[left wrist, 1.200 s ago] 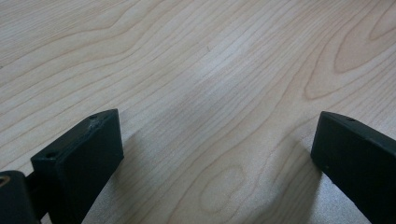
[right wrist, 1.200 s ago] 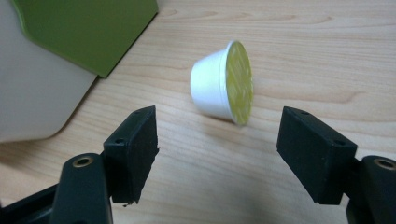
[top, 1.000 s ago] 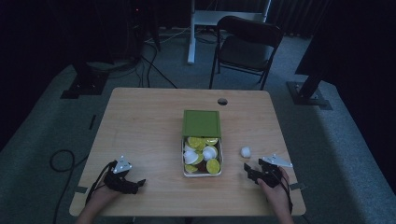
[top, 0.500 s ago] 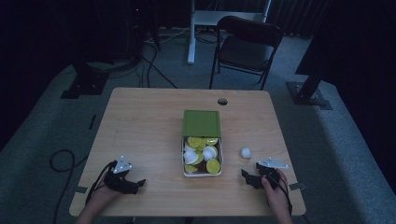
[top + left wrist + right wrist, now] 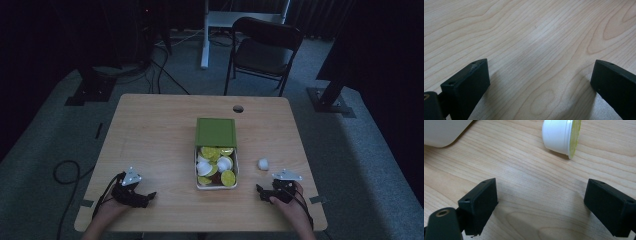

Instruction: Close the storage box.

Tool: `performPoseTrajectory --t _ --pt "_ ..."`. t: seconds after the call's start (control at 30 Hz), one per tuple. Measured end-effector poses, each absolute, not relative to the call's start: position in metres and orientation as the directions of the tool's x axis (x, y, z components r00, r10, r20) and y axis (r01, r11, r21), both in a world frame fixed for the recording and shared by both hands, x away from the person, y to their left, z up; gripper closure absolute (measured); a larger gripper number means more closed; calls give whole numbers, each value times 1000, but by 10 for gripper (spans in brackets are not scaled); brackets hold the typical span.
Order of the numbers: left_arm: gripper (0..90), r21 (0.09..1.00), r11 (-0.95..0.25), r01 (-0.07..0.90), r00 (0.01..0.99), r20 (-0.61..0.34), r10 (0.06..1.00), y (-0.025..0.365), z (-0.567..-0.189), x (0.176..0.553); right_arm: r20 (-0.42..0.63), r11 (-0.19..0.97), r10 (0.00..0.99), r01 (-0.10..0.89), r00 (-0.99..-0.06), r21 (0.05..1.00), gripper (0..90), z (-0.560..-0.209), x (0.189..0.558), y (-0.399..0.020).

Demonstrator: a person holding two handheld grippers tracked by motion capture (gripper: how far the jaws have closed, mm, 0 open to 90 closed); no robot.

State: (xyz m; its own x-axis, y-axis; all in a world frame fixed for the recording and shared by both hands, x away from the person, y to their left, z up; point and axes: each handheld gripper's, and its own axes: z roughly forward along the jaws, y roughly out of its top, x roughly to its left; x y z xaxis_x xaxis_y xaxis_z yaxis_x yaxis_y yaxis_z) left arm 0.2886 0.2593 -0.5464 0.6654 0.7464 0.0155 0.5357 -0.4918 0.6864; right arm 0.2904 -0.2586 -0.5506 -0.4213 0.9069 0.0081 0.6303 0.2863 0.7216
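A small white cup with a yellow lid (image 5: 262, 163) lies on its side on the wooden table (image 5: 155, 145), right of a white box (image 5: 216, 186) that holds several yellow-lidded cups. The box's green lid (image 5: 216, 131) lies just behind it. My right gripper (image 5: 261, 191) rests near the front edge, a little nearer than the cup. In the right gripper view the cup (image 5: 560, 136) lies beyond my right gripper (image 5: 541, 195); its jaws have just been opening, stand wide and hold nothing. My left gripper (image 5: 148, 196) sits at the front left, with its jaws (image 5: 539, 72) open over bare wood.
A round cable hole (image 5: 238, 108) is in the table near its far edge. A black chair (image 5: 265, 50) and a white desk leg (image 5: 205, 35) stand behind the table. Cables (image 5: 65, 170) trail on the floor at the left.
My right gripper has drawn back slightly toward the near edge, away from the white cup, which stays where it was. The left hand has not moved.
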Motion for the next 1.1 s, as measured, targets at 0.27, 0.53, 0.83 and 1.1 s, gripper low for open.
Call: performPoseTrajectory --t 0.27,0.53,0.83,1.1 --pt "23 674 -534 511 698 37 715 246 -542 289 12 264 918 632 -397 728 127 -548 288 -262" --pt "23 689 -529 496 716 21 697 233 -532 289 20 231 920 581 -393 781 126 -528 282 -268" --pt "23 700 -547 458 747 31 664 213 -514 290 26 223 904 522 -427 823 126 -500 280 -256" --pt "23 702 -561 439 765 35 643 196 -509 293 35 231 884 500 -467 835 127 -493 284 -239"
